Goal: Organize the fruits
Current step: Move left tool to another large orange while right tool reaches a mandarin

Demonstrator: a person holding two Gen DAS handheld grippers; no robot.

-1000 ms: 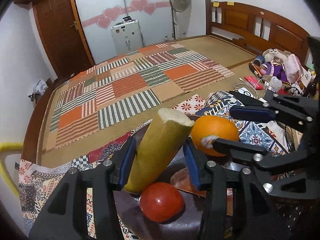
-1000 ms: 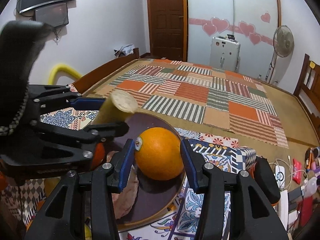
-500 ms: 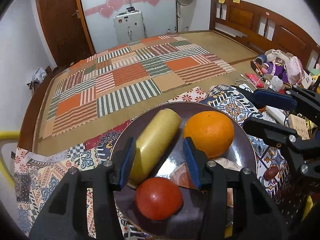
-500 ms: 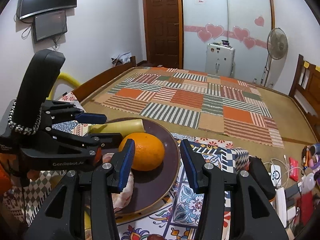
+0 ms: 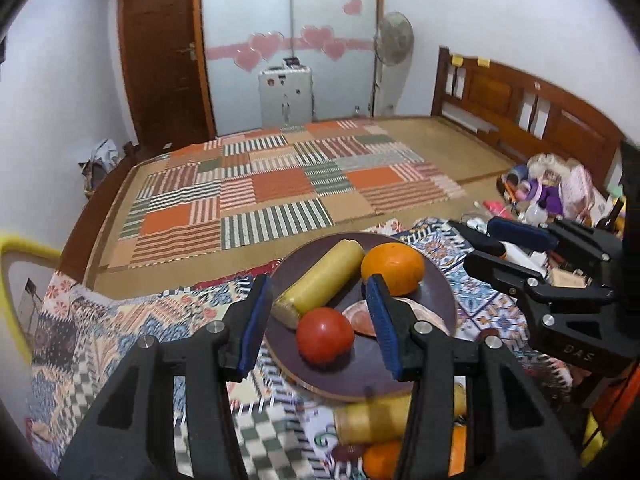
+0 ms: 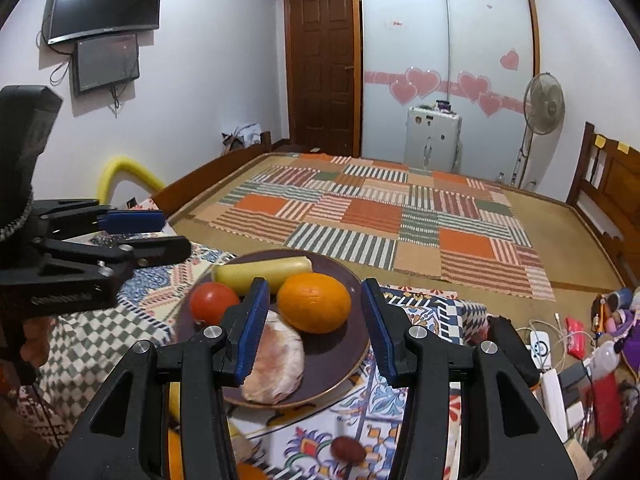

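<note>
Both claws hover open over the fruit plate.

Left claw (image 5: pixel 318 326) gapes, gripping nothing; on the round dark purple plate (image 5: pixel 438 288) lie a yellow banana piece (image 5: pixel 320 282), red tomato (image 5: pixel 325 334) and orange (image 5: pixel 393 268); right claw (image 6: pixel 314 328) parted, also bare.

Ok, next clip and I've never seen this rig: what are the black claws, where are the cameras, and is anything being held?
No robot here: a person carries two hand-held grippers, each with a fisheye camera looking along its black, blue-padded fingers. The left gripper and right gripper both stand open, holding nothing. Each camera also sees the other gripper from the side. Below them a dark plate on a patterned cloth carries a yellow banana piece, an orange, a red tomato and a pale pinkish item. More fruit lies beside the plate.
</note>
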